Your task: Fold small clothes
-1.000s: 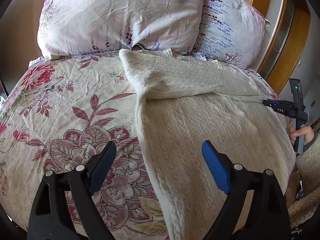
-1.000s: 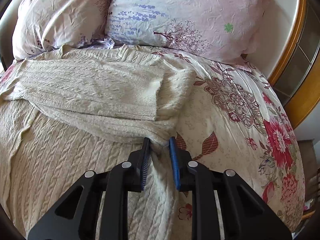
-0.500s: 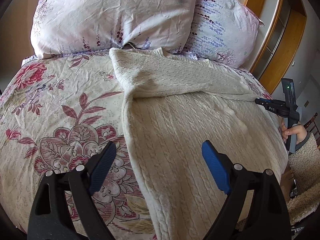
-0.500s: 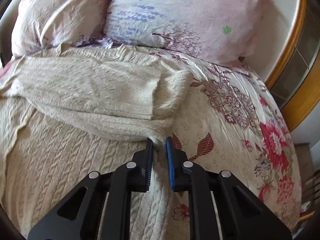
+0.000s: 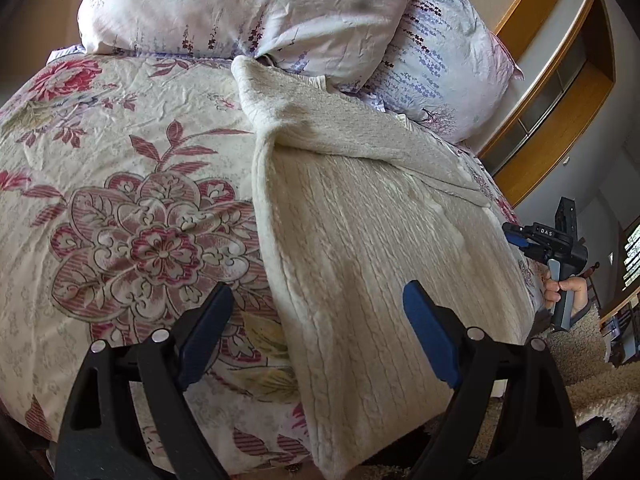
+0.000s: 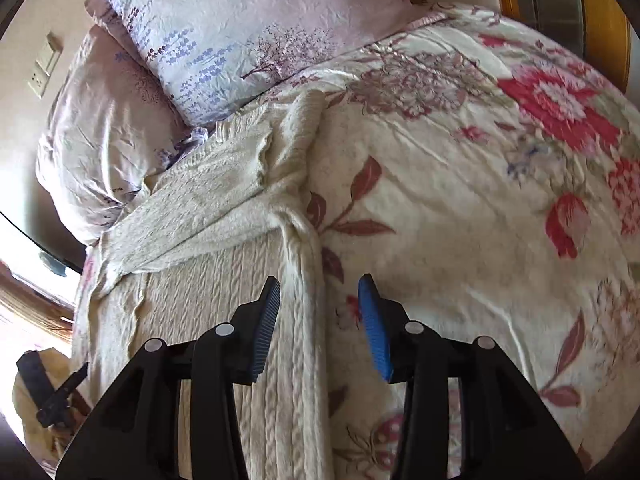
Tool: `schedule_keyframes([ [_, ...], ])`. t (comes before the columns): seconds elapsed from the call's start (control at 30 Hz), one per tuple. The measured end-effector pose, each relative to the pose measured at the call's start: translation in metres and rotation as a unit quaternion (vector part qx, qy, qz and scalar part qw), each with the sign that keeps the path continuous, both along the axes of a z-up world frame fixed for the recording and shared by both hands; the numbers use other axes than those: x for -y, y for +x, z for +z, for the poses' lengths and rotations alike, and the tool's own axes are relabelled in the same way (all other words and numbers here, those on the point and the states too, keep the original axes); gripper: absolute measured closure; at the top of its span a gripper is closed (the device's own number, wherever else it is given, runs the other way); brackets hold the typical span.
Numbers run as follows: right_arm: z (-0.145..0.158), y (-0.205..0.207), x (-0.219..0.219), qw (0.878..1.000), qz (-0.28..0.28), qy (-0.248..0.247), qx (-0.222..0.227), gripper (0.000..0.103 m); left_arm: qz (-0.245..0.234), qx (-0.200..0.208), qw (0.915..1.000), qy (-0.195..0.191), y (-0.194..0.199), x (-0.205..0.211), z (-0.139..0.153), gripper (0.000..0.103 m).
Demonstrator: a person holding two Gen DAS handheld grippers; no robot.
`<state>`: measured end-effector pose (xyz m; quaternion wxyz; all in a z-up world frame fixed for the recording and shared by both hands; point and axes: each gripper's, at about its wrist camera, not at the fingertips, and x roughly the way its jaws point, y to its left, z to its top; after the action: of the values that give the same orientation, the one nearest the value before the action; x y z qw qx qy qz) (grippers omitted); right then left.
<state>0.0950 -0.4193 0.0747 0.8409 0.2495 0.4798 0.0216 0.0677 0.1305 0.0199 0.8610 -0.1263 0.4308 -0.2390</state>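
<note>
A cream knitted sweater (image 5: 360, 240) lies spread out flat on the bed (image 5: 100, 160), on top of a flowery cover. One sleeve (image 6: 224, 196) is folded across the top part of the sweater, near two pillows (image 5: 248, 4). The left gripper (image 5: 316, 324) hangs over the near edge of the sweater. Its blue fingers (image 5: 430, 344) are spread wide and hold nothing. The right gripper (image 6: 318, 320) is over the sweater's other side edge. Its fingers (image 6: 374, 324) are opening, with the knitted edge lying between them, but they are not squeezing it. A hand (image 5: 564, 288) holds that gripper's handle beside the bed.
</note>
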Motion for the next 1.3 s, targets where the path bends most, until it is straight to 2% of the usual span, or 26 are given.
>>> schedule_keyframes([
  [0.07, -0.002, -0.02, 0.006, 0.999, 0.008, 0.043, 0.004, 0.06, 0.003, 0.002, 0.9999, -0.01, -0.008, 0.001, -0.001, 0.02],
  [0.17, -0.008, -0.048, 0.008, 0.994, 0.028, 0.104, 0.005, 0.063, -0.009, -0.011, 0.9988, -0.047, -0.021, 0.005, -0.004, 0.035],
  [0.27, -0.02, -0.075, 0.001, 0.984, 0.054, 0.167, 0.004, 0.076, -0.005, -0.01, 0.9984, -0.056, -0.038, 0.008, -0.006, 0.043],
  [0.33, -0.023, -0.093, -0.006, 0.98, 0.07, 0.188, 0.008, 0.084, -0.003, -0.018, 0.9973, -0.071, -0.048, 0.007, -0.009, 0.052],
  [0.43, -0.028, -0.115, -0.014, 0.973, 0.081, 0.218, 0.009, 0.084, 0.002, -0.018, 0.997, -0.075, -0.063, 0.006, -0.011, 0.058],
  [0.6, -0.036, -0.14, -0.019, 0.964, 0.088, 0.252, 0.009, 0.084, 0.008, -0.017, 0.9965, -0.081, -0.084, 0.005, -0.012, 0.061],
  [0.87, -0.05, -0.15, -0.033, 0.961, 0.102, 0.257, -0.005, 0.084, 0.009, -0.053, 0.9938, -0.098, -0.1, 0.007, -0.035, 0.063],
  [0.9, -0.051, -0.149, -0.034, 0.961, 0.103, 0.258, -0.005, 0.088, 0.012, -0.055, 0.9931, -0.103, -0.099, 0.006, -0.037, 0.066],
  [0.93, -0.05, -0.149, -0.036, 0.96, 0.108, 0.259, -0.001, 0.094, 0.013, -0.056, 0.9926, -0.106, -0.098, 0.005, -0.037, 0.075],
  [0.97, -0.048, -0.148, -0.039, 0.96, 0.114, 0.255, 0.004, 0.095, 0.013, -0.056, 0.9925, -0.108, -0.097, 0.006, -0.037, 0.081],
  [1.0, -0.045, -0.148, -0.04, 0.961, 0.12, 0.248, 0.011, 0.097, 0.01, -0.055, 0.9924, -0.11, -0.096, 0.005, -0.035, 0.091],
  [1.03, -0.04, -0.148, -0.041, 0.962, 0.125, 0.242, 0.022, 0.097, 0.007, -0.05, 0.9928, -0.109, -0.096, 0.006, -0.031, 0.095],
  [1.13, -0.022, -0.142, -0.039, 0.964, 0.127, 0.228, 0.058, 0.098, 0.002, -0.017, 0.9942, -0.106, -0.091, 0.006, -0.012, 0.097],
  [1.3, 0.016, -0.11, -0.033, 0.965, 0.115, 0.198, 0.131, 0.098, 0.012, 0.071, 0.9924, -0.099, -0.058, 0.002, 0.041, 0.097],
])
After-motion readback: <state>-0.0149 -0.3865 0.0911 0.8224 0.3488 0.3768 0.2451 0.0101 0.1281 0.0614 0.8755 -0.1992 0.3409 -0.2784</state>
